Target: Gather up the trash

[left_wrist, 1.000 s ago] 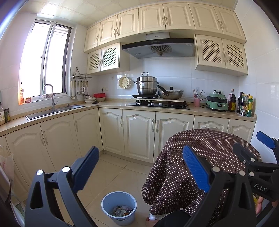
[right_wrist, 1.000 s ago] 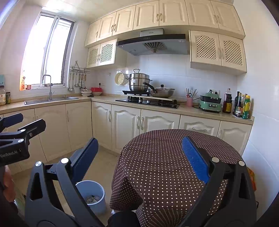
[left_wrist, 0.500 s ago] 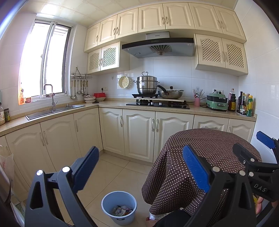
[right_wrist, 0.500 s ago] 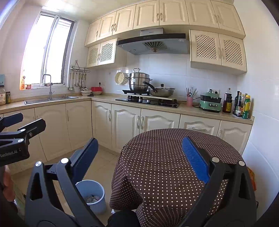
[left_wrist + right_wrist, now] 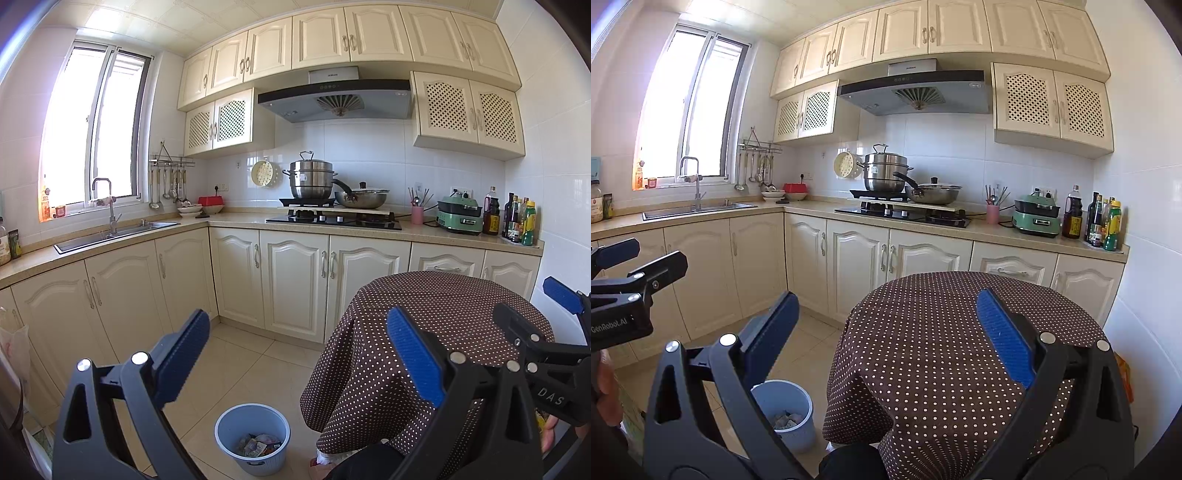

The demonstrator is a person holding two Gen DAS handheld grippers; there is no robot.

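Both the left gripper point(image 5: 295, 354) and the right gripper point(image 5: 886, 332) hover with fingers spread wide, holding nothing. The blue wastebasket point(image 5: 252, 439) stands on the floor tiles just beside the polka-dot tablecloth point(image 5: 945, 354), already holding crumpled wrappers point(image 5: 258, 446) (so collection looks largely done; I see no loose litter). The left view looks straight into the bin; the right view shows the bare tabletop more fully.
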